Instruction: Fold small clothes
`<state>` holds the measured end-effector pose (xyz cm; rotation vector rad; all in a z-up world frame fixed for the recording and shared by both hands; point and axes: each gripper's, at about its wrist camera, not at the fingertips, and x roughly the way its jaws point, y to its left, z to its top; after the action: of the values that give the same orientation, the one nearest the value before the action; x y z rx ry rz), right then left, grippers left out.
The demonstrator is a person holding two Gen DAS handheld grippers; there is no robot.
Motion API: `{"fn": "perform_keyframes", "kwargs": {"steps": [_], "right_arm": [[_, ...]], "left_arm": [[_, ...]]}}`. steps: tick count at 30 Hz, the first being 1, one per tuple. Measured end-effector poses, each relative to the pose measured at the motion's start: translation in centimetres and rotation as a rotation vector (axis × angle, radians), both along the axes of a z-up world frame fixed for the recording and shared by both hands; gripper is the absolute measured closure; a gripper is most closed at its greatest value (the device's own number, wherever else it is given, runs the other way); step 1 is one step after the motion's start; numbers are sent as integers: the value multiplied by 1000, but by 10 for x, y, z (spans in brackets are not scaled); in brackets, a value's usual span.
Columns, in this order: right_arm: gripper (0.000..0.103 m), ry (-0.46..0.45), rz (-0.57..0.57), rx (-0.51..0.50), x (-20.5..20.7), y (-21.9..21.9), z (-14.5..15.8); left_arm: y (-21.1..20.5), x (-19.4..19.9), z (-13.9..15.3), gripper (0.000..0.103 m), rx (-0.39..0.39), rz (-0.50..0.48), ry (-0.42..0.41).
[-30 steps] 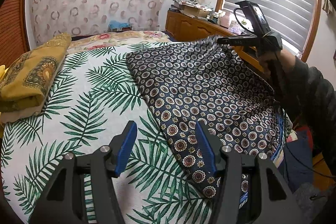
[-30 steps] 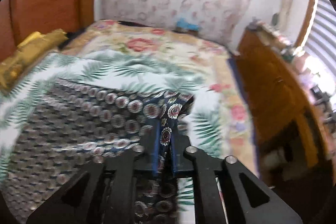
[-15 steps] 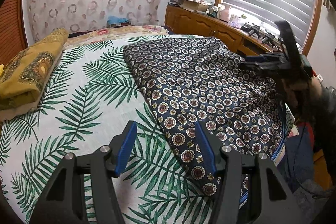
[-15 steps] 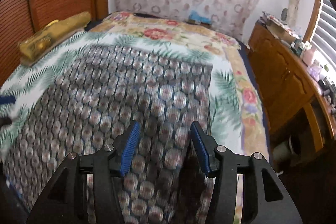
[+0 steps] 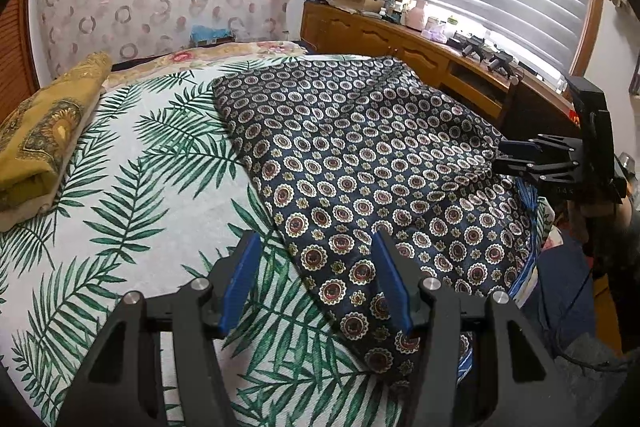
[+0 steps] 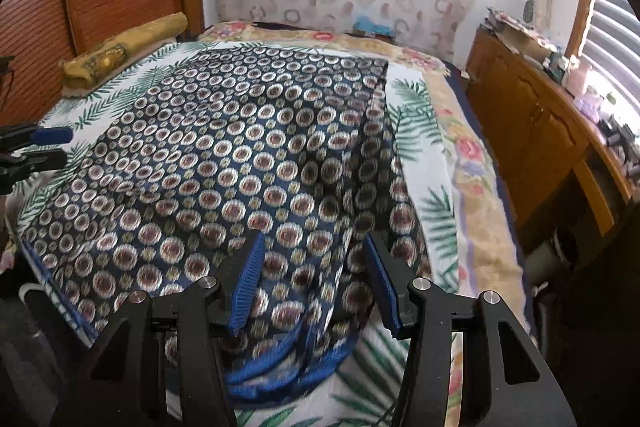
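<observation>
- Garment [image 5: 360, 155], dark blue with round medallions, lies spread on the bed [image 5: 120, 187]; its near hem hangs over the edge.
- Left gripper [image 5: 316, 287] gapes wide and empty over the garment's near corner.
- Right gripper [image 6: 312, 283] is also wide, holding nothing.
- Judging by this, folding has hardly begun: wrinkles remain and no crease shows.

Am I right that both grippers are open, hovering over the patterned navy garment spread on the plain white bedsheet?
Not quite: the bedsheet is not plain white; it is white with a green palm-leaf print, as the left wrist view shows. The rest holds: the left gripper and right gripper are both open, over the patterned navy garment spread on it.
</observation>
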<state>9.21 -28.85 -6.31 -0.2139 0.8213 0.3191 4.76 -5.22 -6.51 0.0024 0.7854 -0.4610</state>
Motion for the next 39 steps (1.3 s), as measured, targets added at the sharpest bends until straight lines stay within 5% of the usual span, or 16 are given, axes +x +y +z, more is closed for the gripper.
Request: {"fn": "perform_keyframes", "kwargs": {"steps": [3, 10, 26, 33, 35, 39], "right_arm": [[54, 10, -14, 15, 2, -2, -6], [101, -10, 27, 21, -6, 4, -6], [103, -65, -75, 10, -10, -21, 1], [74, -121, -83, 17, -18, -22, 15], [51, -129, -75, 15, -22, -18, 19], [47, -130, -24, 29, -29, -4, 22]], "left_arm": [[-1, 0, -2, 47, 7, -2, 8], [2, -1, -7, 47, 21, -4, 30], [-1, -17, -22, 47, -9, -50, 83], [-8, -26, -20, 61, -58, -98, 103], [-9, -29, -20, 62, -69, -116, 115], [-12, -34, -19, 72, -51, -121, 119]]}}
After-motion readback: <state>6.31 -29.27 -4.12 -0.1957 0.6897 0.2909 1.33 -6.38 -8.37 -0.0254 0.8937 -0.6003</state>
